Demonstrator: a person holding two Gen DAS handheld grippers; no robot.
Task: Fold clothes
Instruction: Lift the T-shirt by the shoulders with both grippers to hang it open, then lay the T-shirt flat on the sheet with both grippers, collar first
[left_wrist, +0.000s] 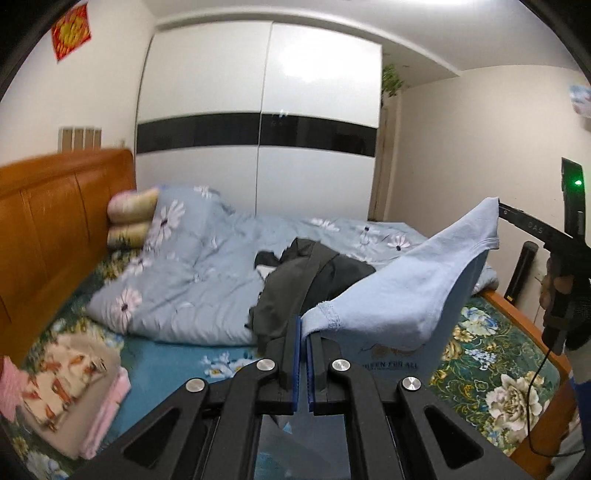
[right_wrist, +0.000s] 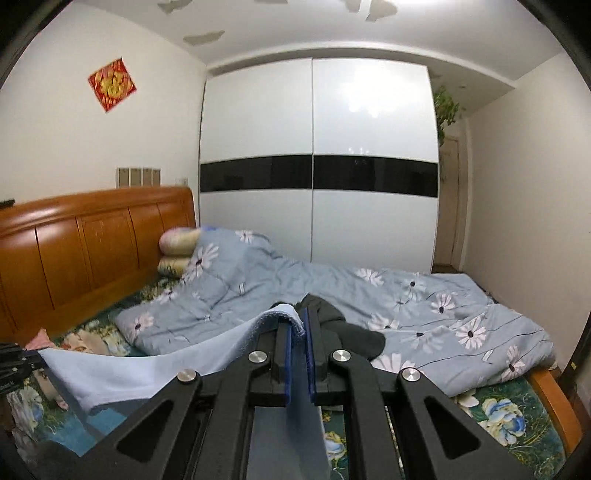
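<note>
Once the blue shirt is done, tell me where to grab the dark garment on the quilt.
Take the dark garment by its near end, which hangs off the quilt's front edge toward the grippers. Come from the front, fingers level with the mattress: that end droops free, while the rest lies crumpled flat on the quilt. I can't tell which hem it is.

Left claw (left_wrist: 303, 328) pinching light blue garment (left_wrist: 399, 284) (lifted above bed (left_wrist: 491, 373)), dark clothes (left_wrist: 299, 280) behind
</note>
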